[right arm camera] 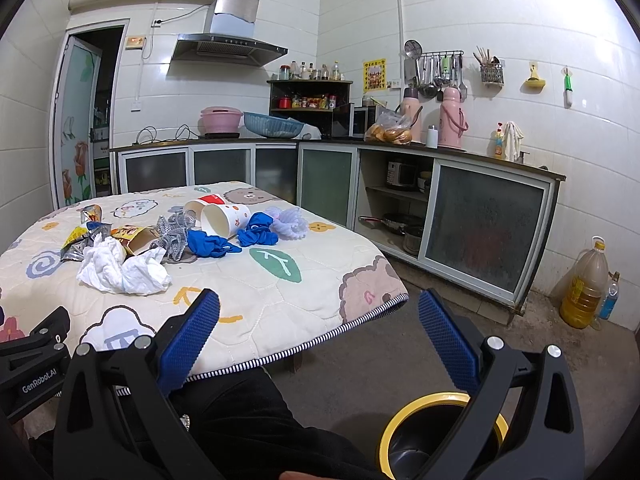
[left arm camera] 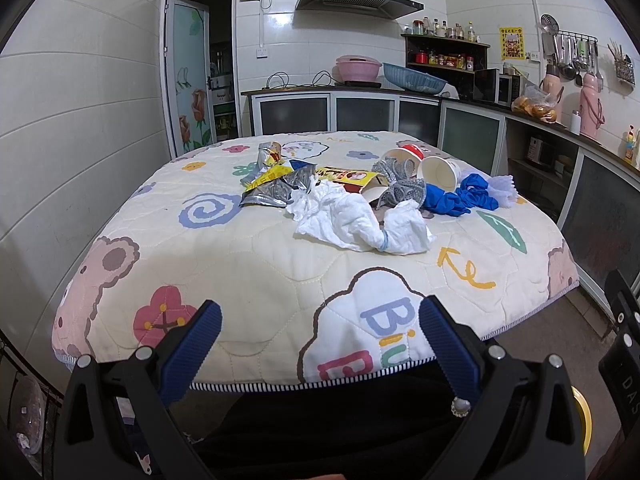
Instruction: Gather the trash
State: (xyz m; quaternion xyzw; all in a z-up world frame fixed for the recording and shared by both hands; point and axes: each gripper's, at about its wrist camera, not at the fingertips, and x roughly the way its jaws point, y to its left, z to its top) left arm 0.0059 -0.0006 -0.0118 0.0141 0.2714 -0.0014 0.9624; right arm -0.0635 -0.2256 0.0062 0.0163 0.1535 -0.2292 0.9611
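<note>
A heap of trash lies in the middle of the quilted table (left arm camera: 256, 280): crumpled white tissue (left arm camera: 352, 220) (right arm camera: 120, 270), silver and yellow snack wrappers (left arm camera: 272, 188) (right arm camera: 78, 244), two tipped paper cups (left arm camera: 438, 172) (right arm camera: 224, 218), grey scouring cloth (left arm camera: 400, 188), blue gloves (left arm camera: 460, 198) (right arm camera: 224, 242) and a cardboard box (left arm camera: 352, 180). My left gripper (left arm camera: 320, 320) is open and empty, above the table's near edge. My right gripper (right arm camera: 320, 312) is open and empty, off the table's right corner. A black bin with a yellow rim (right arm camera: 424, 428) stands on the floor below it.
Kitchen counters (right arm camera: 400, 146) with cabinets run along the back and right walls. A large oil bottle (right arm camera: 584, 284) and a small bottle (right arm camera: 610, 296) stand on the floor at the right wall. The left gripper's body (right arm camera: 32, 360) shows at the right view's left edge.
</note>
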